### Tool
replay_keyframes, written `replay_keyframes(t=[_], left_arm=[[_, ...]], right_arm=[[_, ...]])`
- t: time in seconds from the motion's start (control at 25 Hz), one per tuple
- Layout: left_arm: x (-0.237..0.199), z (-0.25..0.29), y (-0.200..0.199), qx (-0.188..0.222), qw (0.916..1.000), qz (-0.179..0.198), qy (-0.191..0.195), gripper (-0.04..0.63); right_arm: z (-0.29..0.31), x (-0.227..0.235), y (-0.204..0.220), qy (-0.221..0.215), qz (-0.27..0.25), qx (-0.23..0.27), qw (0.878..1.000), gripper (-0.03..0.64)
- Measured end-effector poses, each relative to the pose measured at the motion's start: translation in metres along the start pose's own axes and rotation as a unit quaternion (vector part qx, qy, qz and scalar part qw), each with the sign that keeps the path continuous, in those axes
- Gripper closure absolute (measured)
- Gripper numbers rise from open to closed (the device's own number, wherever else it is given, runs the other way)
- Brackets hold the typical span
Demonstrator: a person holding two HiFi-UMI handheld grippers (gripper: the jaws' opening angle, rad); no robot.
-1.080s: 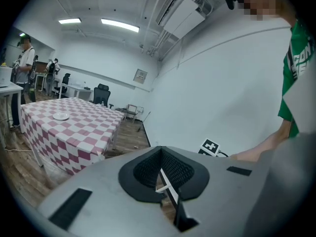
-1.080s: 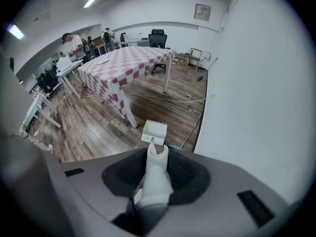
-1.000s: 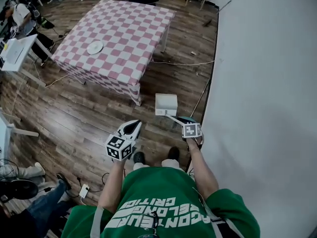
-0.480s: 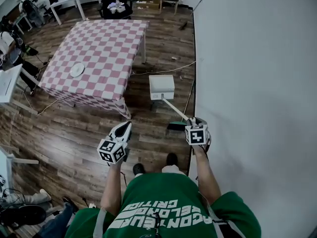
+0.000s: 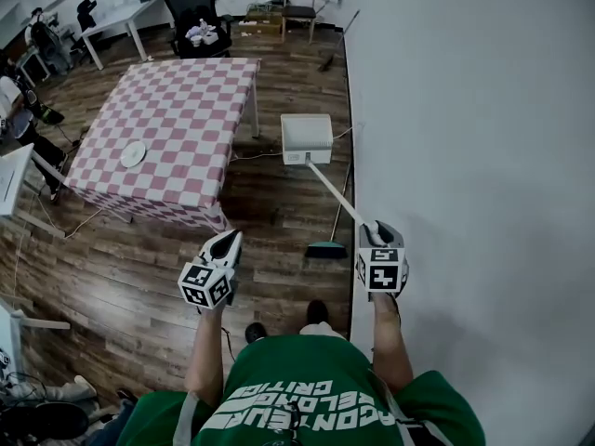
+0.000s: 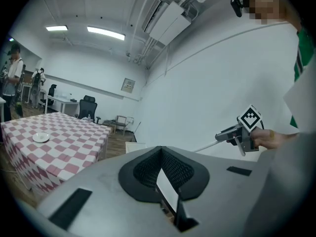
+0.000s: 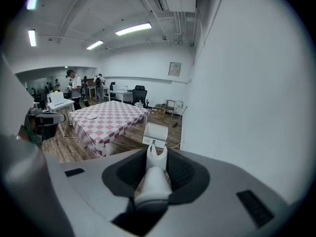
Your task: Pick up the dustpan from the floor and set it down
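- The right gripper (image 5: 376,233) is clamped on the white handle (image 7: 154,172) of the dustpan (image 5: 307,137). Its 2 jaws stand roughly half closed, and the handle runs straight out between them with a pad against each side.
- The handle is long and thin. It slants forward and down from the gripper to the dustpan's white, boxy pan at its far end.
- The pan hangs ahead of the person over the wooden floor (image 5: 139,249), between the near corner of the table (image 5: 167,119) and the white wall (image 5: 465,156). It appears to be clear of the floor.
- The left gripper (image 5: 227,242) is held out at the person's left, well apart from the dustpan. Its 2 jaws stand only a narrow slit apart with nothing between them, and the pale wall shows through the gap.
- A dark green brush head (image 5: 325,249) lies on the floor by the foot of the wall, between the 2 grippers in the head view.
- The table wears a pink-and-white checked cloth, and 1 white plate (image 5: 133,153) lies on it.
- A black office chair (image 5: 193,7) stands beyond the table.
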State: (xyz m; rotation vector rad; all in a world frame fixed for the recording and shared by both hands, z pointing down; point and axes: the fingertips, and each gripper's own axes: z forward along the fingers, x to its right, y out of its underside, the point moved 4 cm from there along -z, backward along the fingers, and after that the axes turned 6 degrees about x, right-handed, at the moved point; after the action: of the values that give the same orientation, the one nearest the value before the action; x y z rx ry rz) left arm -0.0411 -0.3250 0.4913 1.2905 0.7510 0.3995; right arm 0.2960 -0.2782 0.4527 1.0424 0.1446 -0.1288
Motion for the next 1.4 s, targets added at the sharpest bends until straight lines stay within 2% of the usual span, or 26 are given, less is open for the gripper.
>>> replay_keyframes(t=[0.32, 0.72, 0.88, 1.4], left_arm=[[0.009, 0.014, -0.012, 0.005, 0.9998, 0.019, 0.007, 0.592], [0.019, 0.013, -0.019, 0.020, 0.9990, 0.033, 0.021, 0.592], [0.020, 0.015, -0.019, 0.027, 0.9992, 0.019, 0.022, 0.592], [0.023, 0.010, -0.016, 0.022, 0.9992, 0.018, 0.028, 0.592]], right_arm=[[-0.014, 0.017, -0.012, 0.017, 0.005, 0.025, 1.000, 0.495], [-0.021, 0.022, -0.006, 0.026, 0.006, 0.024, 0.999, 0.494], [-0.020, 0.024, -0.002, 0.027, 0.008, 0.020, 0.999, 0.494], [-0.027, 0.022, 0.004, 0.030, 0.009, 0.009, 0.999, 0.494]])
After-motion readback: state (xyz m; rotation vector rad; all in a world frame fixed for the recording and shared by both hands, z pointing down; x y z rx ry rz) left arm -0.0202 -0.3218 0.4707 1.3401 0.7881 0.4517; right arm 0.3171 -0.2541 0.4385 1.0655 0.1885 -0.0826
